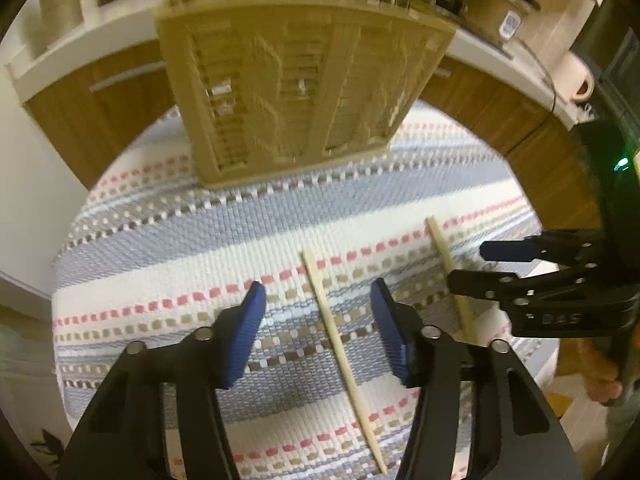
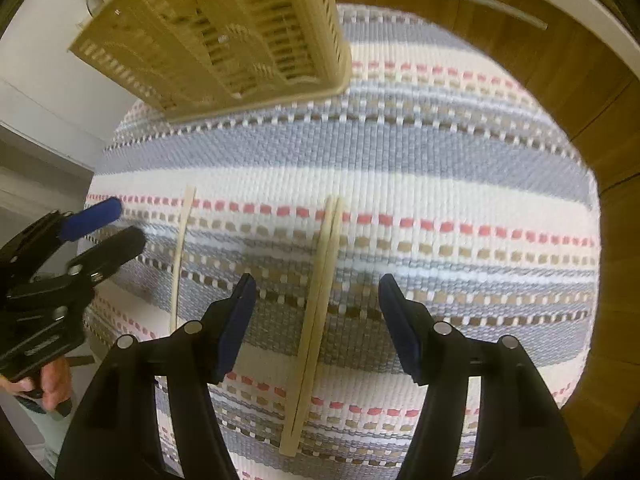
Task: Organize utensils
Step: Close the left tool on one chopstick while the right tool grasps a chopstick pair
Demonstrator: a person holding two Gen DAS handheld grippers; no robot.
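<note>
A single pale chopstick (image 1: 340, 356) lies on the striped mat between the fingers of my open left gripper (image 1: 318, 300). It also shows in the right wrist view (image 2: 180, 256). A pair of chopsticks (image 2: 316, 292) lies side by side between the fingers of my open right gripper (image 2: 316, 292); in the left wrist view they (image 1: 448, 264) run under the right gripper (image 1: 476, 268). A beige slotted utensil basket (image 1: 296, 92) stands upright at the far end of the mat, also in the right wrist view (image 2: 224, 36). The left gripper (image 2: 116, 224) shows open at the left there.
The striped woven mat (image 1: 180, 232) covers a round table (image 2: 440, 152). Wooden cabinets with a white counter (image 1: 120, 92) stand behind it. A white mug (image 1: 576, 80) sits on the counter at the right.
</note>
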